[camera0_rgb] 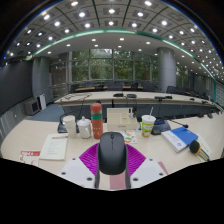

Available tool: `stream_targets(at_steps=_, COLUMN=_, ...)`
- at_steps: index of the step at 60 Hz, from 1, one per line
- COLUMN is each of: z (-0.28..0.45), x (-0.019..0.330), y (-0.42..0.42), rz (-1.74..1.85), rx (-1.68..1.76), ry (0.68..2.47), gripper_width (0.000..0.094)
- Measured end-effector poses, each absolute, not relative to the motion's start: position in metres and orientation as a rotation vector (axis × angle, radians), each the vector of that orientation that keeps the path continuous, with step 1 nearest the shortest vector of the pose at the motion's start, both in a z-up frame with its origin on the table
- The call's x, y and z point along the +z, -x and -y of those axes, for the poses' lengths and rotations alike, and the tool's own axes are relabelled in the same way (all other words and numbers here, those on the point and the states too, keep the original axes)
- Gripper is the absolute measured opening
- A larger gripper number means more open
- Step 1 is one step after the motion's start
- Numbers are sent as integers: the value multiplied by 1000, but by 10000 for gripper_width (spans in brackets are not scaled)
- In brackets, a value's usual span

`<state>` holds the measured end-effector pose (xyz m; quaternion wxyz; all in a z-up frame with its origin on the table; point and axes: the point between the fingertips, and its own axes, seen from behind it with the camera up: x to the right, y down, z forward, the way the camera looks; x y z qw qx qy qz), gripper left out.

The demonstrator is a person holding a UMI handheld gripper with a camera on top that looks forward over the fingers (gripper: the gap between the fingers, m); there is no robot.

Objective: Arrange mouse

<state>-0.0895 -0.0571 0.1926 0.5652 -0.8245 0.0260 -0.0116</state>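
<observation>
Mouse (112, 152) between hand-held gripper (112, 176) fingers

One mouse (112, 151), one red bottle (97, 119), three cups (148, 124) that can be made out, one notebook (53, 148), one blue book (181, 137) lie on one table (25, 137).

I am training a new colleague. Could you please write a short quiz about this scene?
1. True or false: the mouse lies between the fingers of the claw.
2. What stands just beyond the mouse: A) red bottle B) a laptop C) a lamp?
3. Fill in: the green-lidded cup stands on the ____.

Key: 1 true; 2 A; 3 table.
</observation>
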Motion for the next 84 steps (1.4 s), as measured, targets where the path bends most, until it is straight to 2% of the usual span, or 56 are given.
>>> stream_targets(at_steps=4, z=58, x=173, y=51, rz=-73, rx=-42, ry=1981, gripper_width=344)
stream_targets(at_steps=18, z=92, x=35, y=-22, rz=-52, rx=-24, ry=2202, gripper_width=345)
stream_targets(at_steps=24, z=98, x=1, y=-32, rz=-51, rx=-6, ry=2243, gripper_width=354)
stream_targets(at_steps=28, z=101, x=-11, y=-35, rz=-53, rx=20, ry=2266, gripper_width=411)
stream_targets(at_steps=33, z=104, x=-9, y=-34, rz=-39, rx=44, ry=2269, gripper_width=511)
stream_targets(at_steps=37, z=109, x=0, y=-39, rz=-44, rx=15, ry=2262, gripper_width=757)
stream_targets(at_steps=40, z=113, x=14, y=-41, rz=-42, rx=7, ry=2248, gripper_width=869)
stream_targets(at_steps=51, z=159, x=88, y=-36, rz=-72, rx=-26, ry=2183, gripper_width=857)
stream_targets(at_steps=64, z=258, x=164, y=-8, rz=-80, rx=-70, ry=2144, gripper_width=855)
stream_targets(at_steps=72, z=318, x=194, y=3, rz=-57, rx=-141, ry=2119, gripper_width=859)
stream_targets(at_steps=84, z=377, x=213, y=17, rz=-70, rx=-166, ry=2110, gripper_width=858)
